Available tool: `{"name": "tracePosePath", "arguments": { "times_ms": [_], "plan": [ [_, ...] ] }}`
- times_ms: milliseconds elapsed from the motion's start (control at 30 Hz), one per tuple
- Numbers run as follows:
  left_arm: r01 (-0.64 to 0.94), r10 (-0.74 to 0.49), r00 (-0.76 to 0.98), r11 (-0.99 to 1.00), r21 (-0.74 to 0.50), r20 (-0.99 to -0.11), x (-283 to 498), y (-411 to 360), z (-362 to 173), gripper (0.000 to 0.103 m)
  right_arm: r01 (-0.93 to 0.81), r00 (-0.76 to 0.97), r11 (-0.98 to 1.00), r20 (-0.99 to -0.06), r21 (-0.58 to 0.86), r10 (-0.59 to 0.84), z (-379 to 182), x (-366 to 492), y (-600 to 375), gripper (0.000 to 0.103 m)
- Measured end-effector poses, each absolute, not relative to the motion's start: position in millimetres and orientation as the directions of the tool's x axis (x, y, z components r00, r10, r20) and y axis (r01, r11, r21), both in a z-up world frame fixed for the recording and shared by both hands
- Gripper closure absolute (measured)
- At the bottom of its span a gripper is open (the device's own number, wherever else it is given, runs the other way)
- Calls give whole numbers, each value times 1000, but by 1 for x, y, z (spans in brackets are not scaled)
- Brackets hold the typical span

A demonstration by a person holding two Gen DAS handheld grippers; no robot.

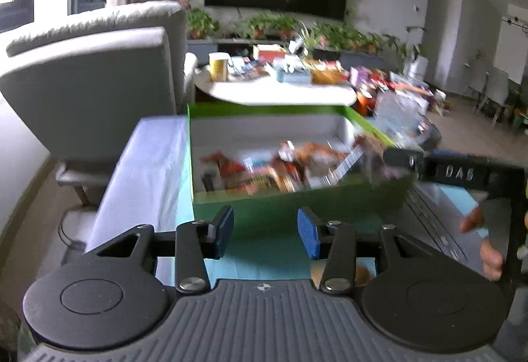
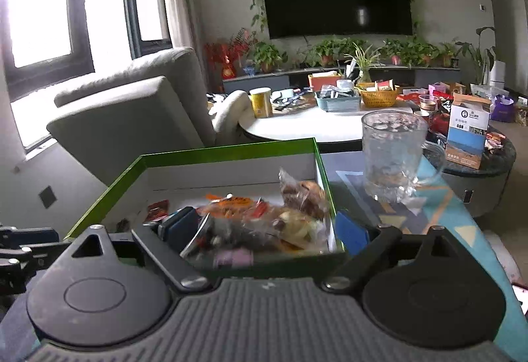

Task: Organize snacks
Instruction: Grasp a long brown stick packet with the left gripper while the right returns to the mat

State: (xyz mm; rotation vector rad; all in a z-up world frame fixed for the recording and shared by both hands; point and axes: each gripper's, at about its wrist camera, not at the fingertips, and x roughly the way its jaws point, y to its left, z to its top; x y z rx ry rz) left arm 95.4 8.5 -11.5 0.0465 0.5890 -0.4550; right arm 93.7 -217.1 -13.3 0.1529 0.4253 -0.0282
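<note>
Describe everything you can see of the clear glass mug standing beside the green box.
The glass mug is clear, textured and thick-walled, with a handle on its right. It stands upright on the patterned blue table cover, just right of the green box, without touching it. It looks empty, though that is hard to confirm. Neither tool touches it.

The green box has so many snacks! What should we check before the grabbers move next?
1. Green box open on top: ok.
2. Snacks inside the box: ok.
3. Left gripper open and empty, just outside the box's near wall: ok.
4. Right gripper open around the snack pile; holding one: cannot tell.
5. Glass mug upright, close beside the box: not ok, easy to bump.
</note>
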Motion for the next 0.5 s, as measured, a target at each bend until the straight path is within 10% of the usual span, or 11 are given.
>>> {"name": "tracePosePath", "arguments": {
  "times_ms": [500],
  "plan": [
    [594,-482,555,800,-82,-678,14,-2,-49,62,-11,880,994,-470,111,62,-28,28,-201,36]
  ]
}}
